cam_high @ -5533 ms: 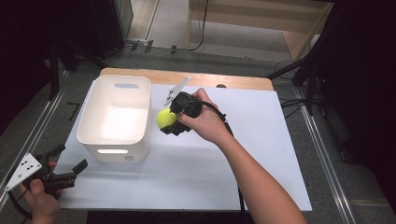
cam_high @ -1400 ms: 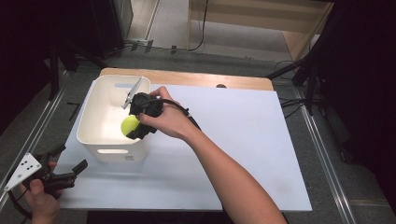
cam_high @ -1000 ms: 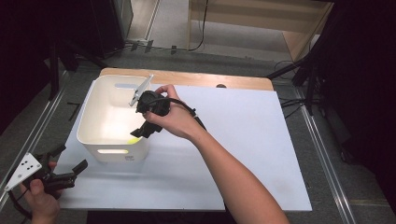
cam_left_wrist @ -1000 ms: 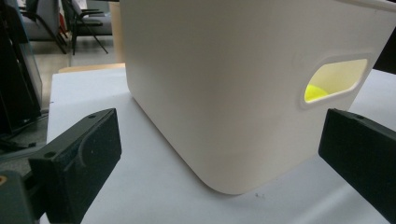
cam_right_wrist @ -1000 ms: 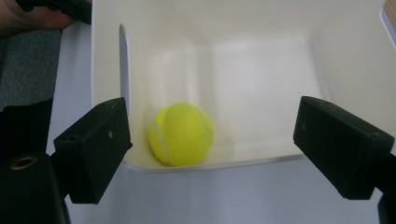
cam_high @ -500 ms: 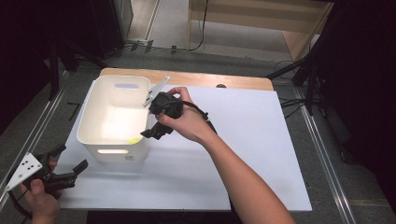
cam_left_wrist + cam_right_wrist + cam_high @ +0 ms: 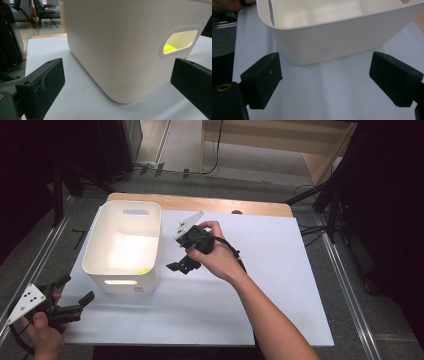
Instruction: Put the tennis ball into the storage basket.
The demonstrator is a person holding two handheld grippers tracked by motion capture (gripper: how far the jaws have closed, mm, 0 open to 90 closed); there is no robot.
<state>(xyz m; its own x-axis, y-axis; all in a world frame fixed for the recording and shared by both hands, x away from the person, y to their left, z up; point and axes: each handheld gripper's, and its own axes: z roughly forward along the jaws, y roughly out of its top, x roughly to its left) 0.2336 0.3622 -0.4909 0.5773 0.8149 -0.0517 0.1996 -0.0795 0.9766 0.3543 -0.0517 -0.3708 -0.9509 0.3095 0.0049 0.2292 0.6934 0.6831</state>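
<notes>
A white plastic bin (image 7: 93, 251) stands at the left of the white table top. A yellow-green ball (image 7: 143, 271) lies inside it at the near right corner, and it glows through the bin's handle slot (image 7: 179, 41) in the left gripper view. My right gripper (image 7: 181, 265) hovers just right of the bin, open and empty, its jaws wide apart facing the bin wall (image 7: 337, 42). My left gripper (image 7: 75, 302) rests at the near left corner of the table, open, with nothing between its jaws, looking at the bin's near corner (image 7: 120, 75).
The white sheet (image 7: 250, 285) covers the table, with a wooden strip (image 7: 200, 204) along its far edge. Metal rails run along both sides. Cables and dark stands lie on the floor beyond the table.
The right gripper carried the ball over the bin, let it go inside, and has drawn back to the right of the bin with its jaws open. The left gripper has stayed put.
</notes>
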